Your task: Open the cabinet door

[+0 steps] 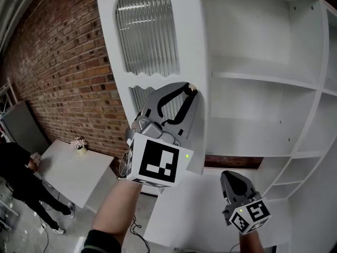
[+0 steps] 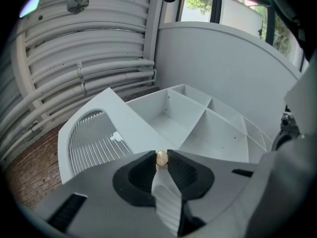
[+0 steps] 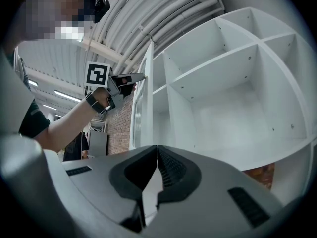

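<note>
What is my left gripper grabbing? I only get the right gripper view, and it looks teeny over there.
Observer: The left gripper is pinching a little gold knob near the door's free edge, squeezed from both sides.
Operator: Does the door have a window?
Observer: Yes. The door has an arched panel of ribbed glass. You only see the door edge-on.
Operator: What's down past the door?
Observer: A small white table by the brick wall, with some flowers on it.
</note>
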Action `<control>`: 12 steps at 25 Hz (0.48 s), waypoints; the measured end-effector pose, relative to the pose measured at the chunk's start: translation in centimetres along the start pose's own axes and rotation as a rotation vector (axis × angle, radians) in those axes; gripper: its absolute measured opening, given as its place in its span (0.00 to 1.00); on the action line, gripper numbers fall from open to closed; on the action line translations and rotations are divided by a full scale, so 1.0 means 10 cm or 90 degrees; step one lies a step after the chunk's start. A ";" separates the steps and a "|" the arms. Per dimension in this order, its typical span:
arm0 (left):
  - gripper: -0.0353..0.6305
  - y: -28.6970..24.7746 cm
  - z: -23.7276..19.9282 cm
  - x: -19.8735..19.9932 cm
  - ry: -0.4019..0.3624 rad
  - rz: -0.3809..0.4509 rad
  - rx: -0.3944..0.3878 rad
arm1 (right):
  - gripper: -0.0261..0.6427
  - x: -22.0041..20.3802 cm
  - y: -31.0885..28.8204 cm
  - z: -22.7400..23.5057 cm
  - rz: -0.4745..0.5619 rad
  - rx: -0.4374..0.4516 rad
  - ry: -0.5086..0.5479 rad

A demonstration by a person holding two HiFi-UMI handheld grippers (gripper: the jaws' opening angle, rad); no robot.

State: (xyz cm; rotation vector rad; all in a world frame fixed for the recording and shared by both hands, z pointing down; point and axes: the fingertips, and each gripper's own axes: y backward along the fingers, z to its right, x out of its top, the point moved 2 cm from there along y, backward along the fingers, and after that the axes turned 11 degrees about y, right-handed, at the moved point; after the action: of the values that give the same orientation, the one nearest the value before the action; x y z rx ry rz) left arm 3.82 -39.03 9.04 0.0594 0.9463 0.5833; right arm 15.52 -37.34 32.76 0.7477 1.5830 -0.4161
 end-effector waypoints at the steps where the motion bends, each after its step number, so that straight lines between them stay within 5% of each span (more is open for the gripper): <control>1: 0.17 0.04 -0.01 0.01 0.003 0.001 -0.004 | 0.05 0.01 0.00 -0.02 -0.001 -0.001 0.000; 12: 0.17 0.43 -0.07 0.13 0.019 0.032 -0.048 | 0.05 0.08 0.02 -0.28 -0.002 -0.016 0.003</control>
State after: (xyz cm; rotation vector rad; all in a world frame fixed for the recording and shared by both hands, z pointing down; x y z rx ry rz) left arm 1.88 -34.89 8.93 0.0066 0.9538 0.6667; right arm 13.61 -35.20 32.41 0.7274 1.5911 -0.3976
